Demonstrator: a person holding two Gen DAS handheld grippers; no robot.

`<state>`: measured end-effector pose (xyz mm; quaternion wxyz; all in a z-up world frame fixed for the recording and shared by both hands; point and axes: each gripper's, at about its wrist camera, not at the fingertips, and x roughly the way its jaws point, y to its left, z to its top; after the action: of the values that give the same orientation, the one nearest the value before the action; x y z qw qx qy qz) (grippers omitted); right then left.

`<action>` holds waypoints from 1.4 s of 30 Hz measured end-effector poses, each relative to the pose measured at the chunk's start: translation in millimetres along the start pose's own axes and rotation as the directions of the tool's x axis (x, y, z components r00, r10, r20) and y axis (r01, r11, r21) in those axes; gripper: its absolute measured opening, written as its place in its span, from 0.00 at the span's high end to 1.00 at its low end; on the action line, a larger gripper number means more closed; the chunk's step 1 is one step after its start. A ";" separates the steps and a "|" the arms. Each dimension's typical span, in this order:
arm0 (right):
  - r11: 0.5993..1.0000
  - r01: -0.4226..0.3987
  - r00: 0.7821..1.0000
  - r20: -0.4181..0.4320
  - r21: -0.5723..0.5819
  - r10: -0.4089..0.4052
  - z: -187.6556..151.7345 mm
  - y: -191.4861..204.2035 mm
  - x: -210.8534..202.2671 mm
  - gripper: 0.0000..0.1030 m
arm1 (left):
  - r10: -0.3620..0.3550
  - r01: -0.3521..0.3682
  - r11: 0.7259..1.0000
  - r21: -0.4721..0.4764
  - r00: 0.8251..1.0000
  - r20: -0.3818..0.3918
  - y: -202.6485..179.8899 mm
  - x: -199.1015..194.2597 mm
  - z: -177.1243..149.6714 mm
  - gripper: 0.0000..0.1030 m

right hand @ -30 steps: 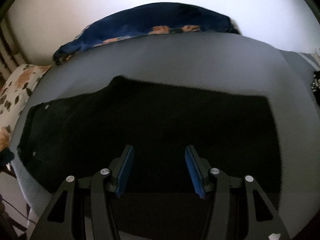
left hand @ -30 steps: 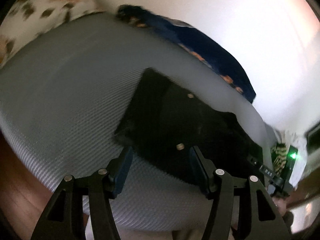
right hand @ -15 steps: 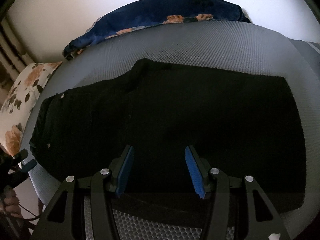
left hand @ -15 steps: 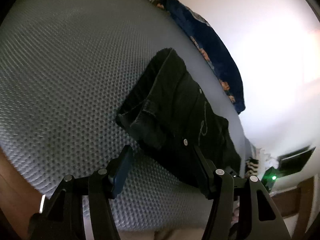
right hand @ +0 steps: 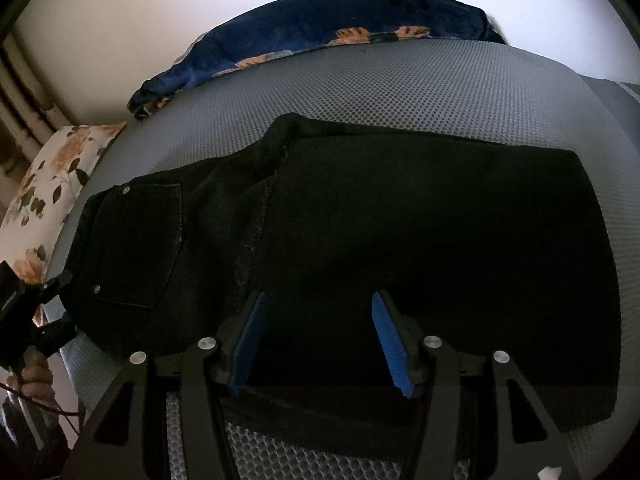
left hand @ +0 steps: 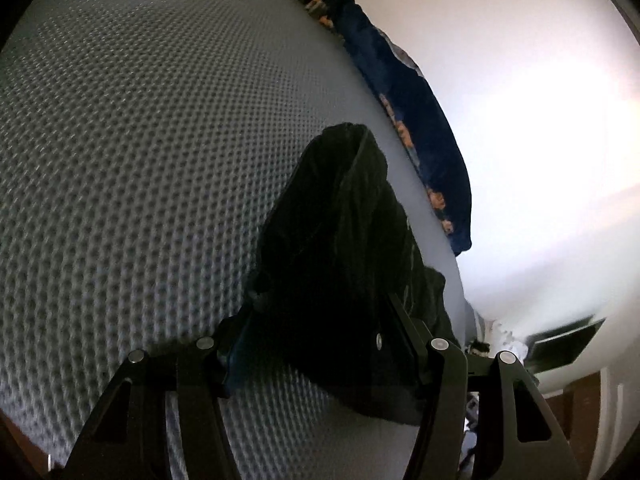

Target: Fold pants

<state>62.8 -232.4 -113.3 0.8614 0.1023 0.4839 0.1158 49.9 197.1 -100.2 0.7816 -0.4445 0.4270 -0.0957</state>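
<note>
Both your grippers stand half open over the black pants (right hand: 400, 220), left gripper (left hand: 316, 344) and right gripper (right hand: 316, 340) holding nothing; no writing shows.

We see the left gripper (left hand: 316, 340) at the bottom centre of the left wrist view, its two black fingers standing apart, and dark cloth lies between them; if the pads press on it we cannot tell. In the right wrist view, the right gripper (right hand: 318, 340) sits at the bottom centre with its blue pads (right hand: 248, 344) clearly apart. At the lower left edge a hand (right hand: 34, 376) grips the left gripper's handle.
</note>
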 end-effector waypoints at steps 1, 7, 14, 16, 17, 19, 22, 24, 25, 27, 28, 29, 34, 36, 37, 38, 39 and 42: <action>1.000 -0.003 1.000 0.000 0.000 0.003 -0.1 0.3 0.1 0.48 | 0.004 -0.004 1.000 0.009 1.000 0.003 -1.6 1.4 1.6 0.42; 1.000 -0.015 1.000 0.007 0.003 0.015 -0.5 1.2 0.5 0.45 | 0.044 -0.046 0.995 0.084 0.999 0.031 -13.4 10.9 5.3 0.44; 1.000 -0.010 1.000 0.010 -0.002 0.010 -1.3 4.7 0.9 0.43 | 0.112 -0.118 0.983 0.142 0.992 0.050 -31.9 20.4 3.5 0.69; 1.000 -0.010 1.000 0.009 -0.003 0.010 -1.3 4.6 1.0 0.43 | 0.113 -0.119 0.983 0.140 0.992 0.052 -29.6 14.2 4.0 0.70; 1.000 -0.012 1.000 0.007 -0.001 0.012 -0.9 4.6 0.7 0.43 | 0.111 -0.118 0.983 0.143 0.992 0.056 -27.5 6.9 3.7 0.70; 1.000 -0.015 1.000 0.007 0.005 0.015 -1.1 5.2 1.3 0.42 | 0.109 -0.119 0.980 0.162 0.992 0.066 -31.2 -1.8 3.2 0.71; 1.000 -0.024 1.000 0.003 0.013 0.024 -0.5 3.9 1.1 0.42 | 0.107 -0.122 0.969 0.215 0.991 0.083 -52.4 -4.7 2.8 0.72; 0.999 -0.029 1.000 0.000 0.018 0.029 0.4 3.1 0.6 0.42 | 0.102 -0.122 0.961 0.247 0.991 0.091 -66.6 -6.5 2.7 0.73; 0.999 -0.032 0.999 -0.001 0.020 0.032 1.0 2.7 0.2 0.42 | 0.097 -0.118 0.958 0.261 0.991 0.092 -72.7 -8.0 2.6 0.73; 0.999 -0.034 0.999 -0.004 0.031 0.034 2.2 1.4 -1.6 0.42 | 0.073 -0.098 0.955 0.282 0.993 0.096 -85.9 -11.0 2.2 0.73; 0.999 -0.027 1.000 0.000 0.033 0.027 2.8 1.5 -3.3 0.42 | 0.065 -0.090 0.954 0.286 0.993 0.098 -90.8 -11.3 2.4 0.73; 1.000 -0.019 1.000 0.008 0.025 0.019 3.3 2.8 -6.4 0.42 | 0.055 -0.082 0.952 0.294 0.994 0.099 -96.2 -12.2 1.9 0.73; 1.000 -0.023 0.999 0.026 0.019 0.023 9.9 1.4 -21.9 0.39 | 0.019 -0.053 0.927 0.370 0.995 0.097 -132.9 -9.6 -3.9 0.73; 0.999 -0.029 0.999 0.032 0.033 0.028 11.9 -3.8 -29.8 0.38 | 0.001 -0.038 0.911 0.410 0.996 0.090 -150.6 -6.5 -8.1 0.73; 0.999 -0.026 0.999 0.033 0.038 0.025 12.2 -6.5 -33.0 0.38 | -0.009 -0.029 0.903 0.429 0.996 0.085 -160.1 -4.3 -11.1 0.73; 0.999 -0.023 0.999 0.037 0.043 0.021 12.3 -10.5 -37.2 0.38 | -0.016 -0.021 0.897 0.441 0.997 0.080 -165.0 -2.8 -13.4 0.73; 0.999 -0.017 0.999 0.039 0.046 0.015 11.9 -14.2 -40.7 0.38 | -0.026 -0.008 0.887 0.461 0.997 0.069 -174.4 0.7 -17.1 0.73; 0.998 0.019 0.999 0.042 0.057 -0.022 9.9 -26.9 -48.6 0.38 | -0.040 0.012 0.853 0.522 0.998 0.041 -200.1 14.2 -30.7 0.73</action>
<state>49.4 -273.1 -76.7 0.8693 0.1241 0.4696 0.0911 81.7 53.4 39.5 0.8820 -0.2243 0.3591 -0.2069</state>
